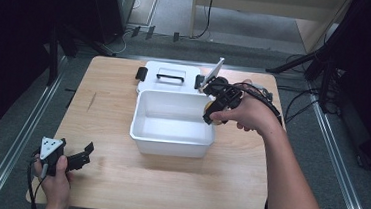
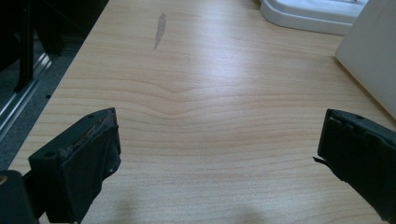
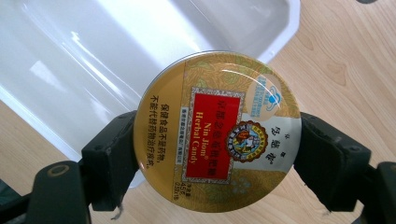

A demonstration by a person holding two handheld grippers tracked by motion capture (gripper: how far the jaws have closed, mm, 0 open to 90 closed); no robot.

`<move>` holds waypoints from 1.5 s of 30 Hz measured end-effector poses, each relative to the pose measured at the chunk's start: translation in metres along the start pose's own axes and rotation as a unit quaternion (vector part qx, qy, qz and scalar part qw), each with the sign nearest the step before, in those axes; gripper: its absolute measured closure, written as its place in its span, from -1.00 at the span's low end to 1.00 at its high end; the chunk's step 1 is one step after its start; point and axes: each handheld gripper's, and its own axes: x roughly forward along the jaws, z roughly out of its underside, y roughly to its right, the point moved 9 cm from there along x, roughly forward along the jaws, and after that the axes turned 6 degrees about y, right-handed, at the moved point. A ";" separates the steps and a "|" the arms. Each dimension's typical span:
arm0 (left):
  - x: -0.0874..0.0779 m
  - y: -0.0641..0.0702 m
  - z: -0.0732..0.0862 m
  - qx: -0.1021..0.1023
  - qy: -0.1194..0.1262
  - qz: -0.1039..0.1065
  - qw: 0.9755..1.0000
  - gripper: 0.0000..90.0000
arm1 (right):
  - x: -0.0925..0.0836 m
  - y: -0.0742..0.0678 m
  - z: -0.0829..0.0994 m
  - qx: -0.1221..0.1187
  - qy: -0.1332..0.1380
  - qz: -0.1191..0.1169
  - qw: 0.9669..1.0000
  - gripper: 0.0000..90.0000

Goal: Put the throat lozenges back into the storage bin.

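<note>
- High view: right tool (image 1: pixel 212 111) holds a candy tin (image 1: pixel 209 113) at the right rim of the white bin (image 1: pixel 172 142), likely to drop it in; left tool (image 1: pixel 80 157) idles at the counter (image 1: pixel 167 183) corner.
- Left gripper view: jaws spread, nothing between them.
- Right gripper view: jaws clamp the tin's edges, label up, above the bin rim.

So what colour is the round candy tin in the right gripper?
Golden yellow with a red label panel; the candy tin shows best in the right gripper view.
</note>
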 end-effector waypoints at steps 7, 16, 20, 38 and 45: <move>0.000 0.000 0.000 -0.001 0.000 0.000 1.000 -1.00 | 0.002 -0.009 -0.008 -0.011 0.002 -0.002 1.000 -0.54; 0.000 0.000 0.000 -0.001 0.000 0.000 1.000 -1.00 | 0.005 -0.019 -0.015 -0.028 0.004 -0.007 1.000 -0.54; 0.000 0.000 0.000 -0.001 0.000 0.000 1.000 -1.00 | 0.007 -0.023 -0.017 -0.039 0.005 -0.008 0.999 -0.54; 0.000 0.000 0.000 -0.002 0.001 0.001 1.000 -1.00 | 0.027 -0.039 -0.014 -0.204 0.031 -0.027 0.978 -0.54; 0.000 0.000 0.000 -0.002 0.001 0.001 1.000 -1.00 | 0.037 -0.037 -0.012 -0.210 0.025 -0.029 0.977 -0.54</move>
